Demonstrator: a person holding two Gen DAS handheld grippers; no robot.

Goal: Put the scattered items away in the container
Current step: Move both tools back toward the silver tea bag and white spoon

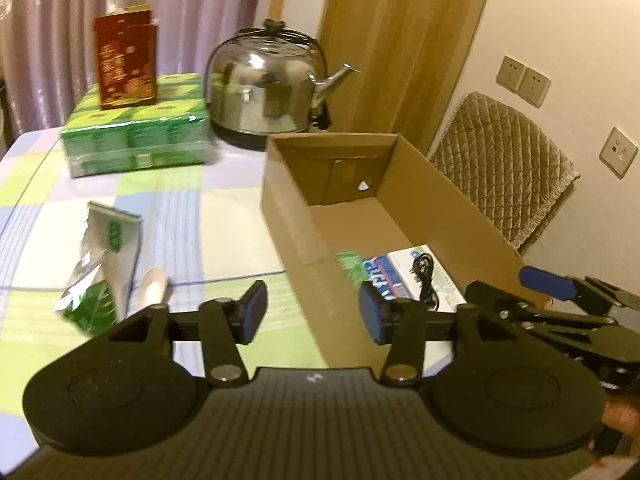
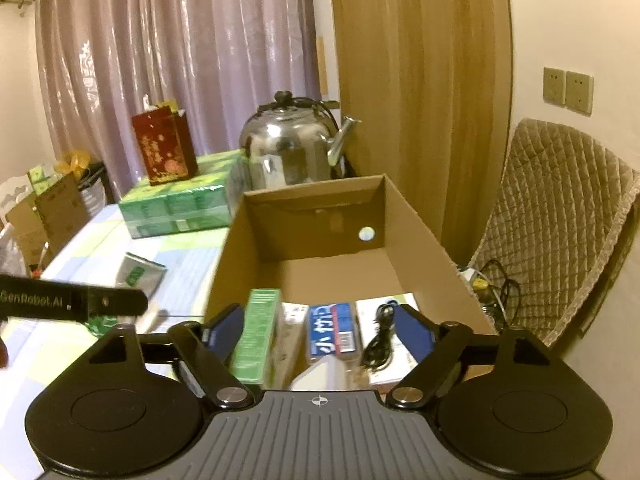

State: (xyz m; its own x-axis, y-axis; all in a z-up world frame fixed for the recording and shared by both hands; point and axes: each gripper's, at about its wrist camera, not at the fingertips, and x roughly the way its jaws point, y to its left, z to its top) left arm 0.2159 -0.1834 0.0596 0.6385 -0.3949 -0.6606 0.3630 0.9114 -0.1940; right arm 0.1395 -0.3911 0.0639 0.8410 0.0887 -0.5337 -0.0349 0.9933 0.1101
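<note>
Cardboard open-top box (image 2: 420,224) part-filled; both hand-held grippers (image 1: 312,312) (image 2: 320,332) open, empty. Next, grab the silver-green foil pouch (image 1: 108,264) left of the box.

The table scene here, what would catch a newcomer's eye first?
Likely the open brown cardboard box at the table's right, with small packets and a black cable lying at its near end. Behind it stands a shiny steel kettle, beside a red carton atop green shrink-wrapped packs.
</note>
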